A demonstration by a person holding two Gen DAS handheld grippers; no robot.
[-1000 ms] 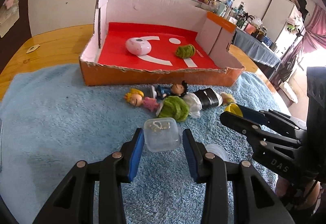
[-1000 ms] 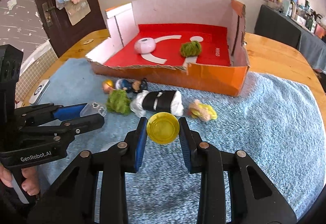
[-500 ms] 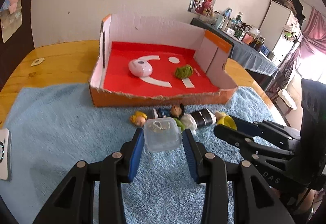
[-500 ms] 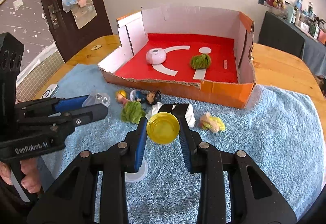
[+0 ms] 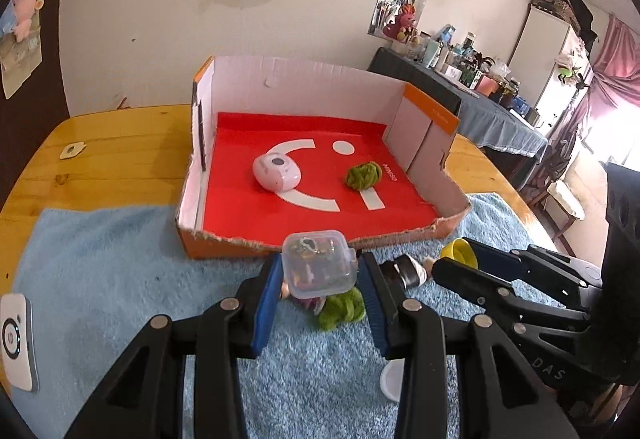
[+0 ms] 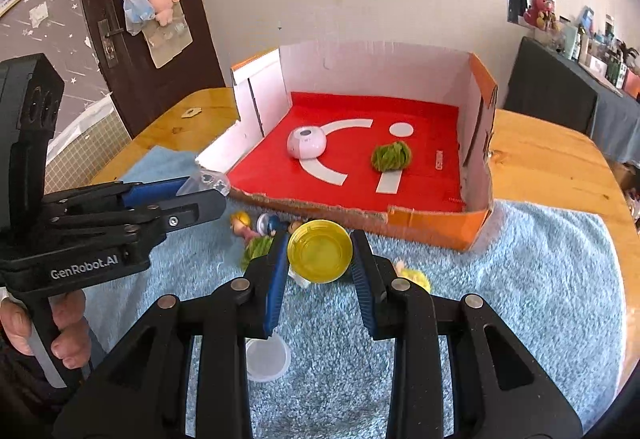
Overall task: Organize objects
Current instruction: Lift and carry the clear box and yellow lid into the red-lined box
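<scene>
Clear box (image 5: pixel 319 264) upright, left tool (image 5: pixel 319 279) clamped

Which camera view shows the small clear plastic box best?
The left wrist view: the small clear plastic box sits centred between the left gripper jaws, its contents visible. The right wrist view shows only a clear corner past the jaws.

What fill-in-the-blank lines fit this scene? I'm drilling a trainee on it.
1. The left gripper holds a clear ____ box.
2. The right gripper holds a ____ lid.
3. The box floor is ____.
Missing: plastic; yellow; red.
</scene>
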